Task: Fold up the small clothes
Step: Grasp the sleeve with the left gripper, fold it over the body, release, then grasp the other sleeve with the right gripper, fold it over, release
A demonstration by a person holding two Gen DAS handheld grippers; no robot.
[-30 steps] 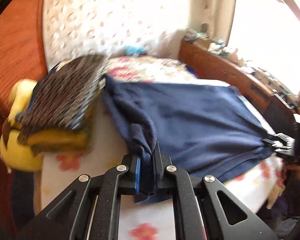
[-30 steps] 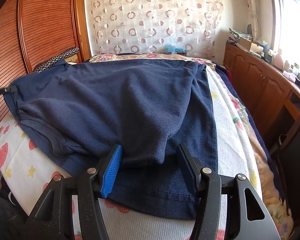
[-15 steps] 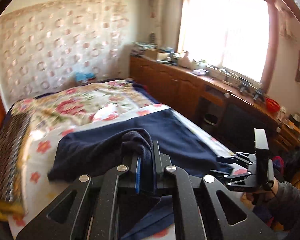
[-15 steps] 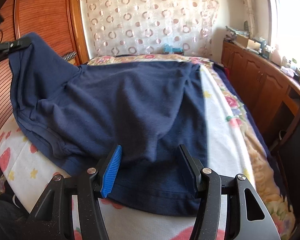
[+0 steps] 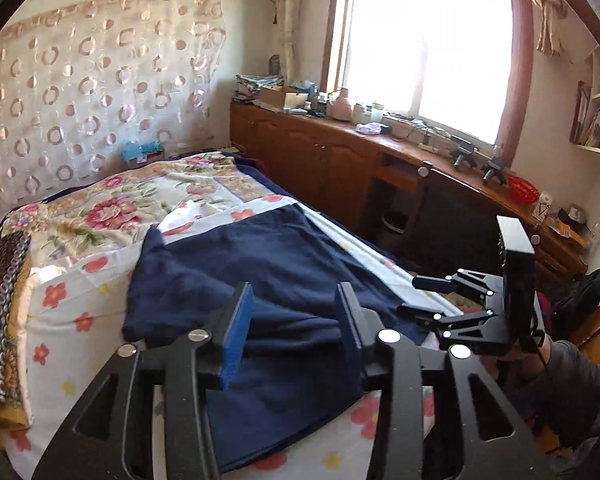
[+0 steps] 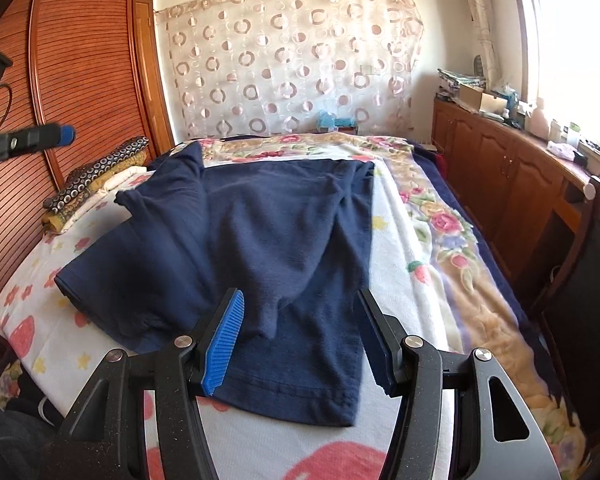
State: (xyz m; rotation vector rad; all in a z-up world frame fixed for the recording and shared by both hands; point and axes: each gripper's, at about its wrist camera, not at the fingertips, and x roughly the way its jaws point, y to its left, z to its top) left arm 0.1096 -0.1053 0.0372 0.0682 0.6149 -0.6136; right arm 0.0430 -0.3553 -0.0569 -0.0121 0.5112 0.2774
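Navy garment lies on the bed, one side lapped over the middle w/ a sleeve flopped across the top, so prob. mid-fold, not finished. Left tool is released, jaws apart, nothing btwn them; it hovers over the near edge of the cloth, likely bc that side is now laid down. Right tool also spread wide, empty, poised just over the hem, a fair spot to pinch next or smooth the fabric. In the left view the right tool sits near the cloth's far edge. Folded patterned stack by the wardrobe stays apart from the work area.
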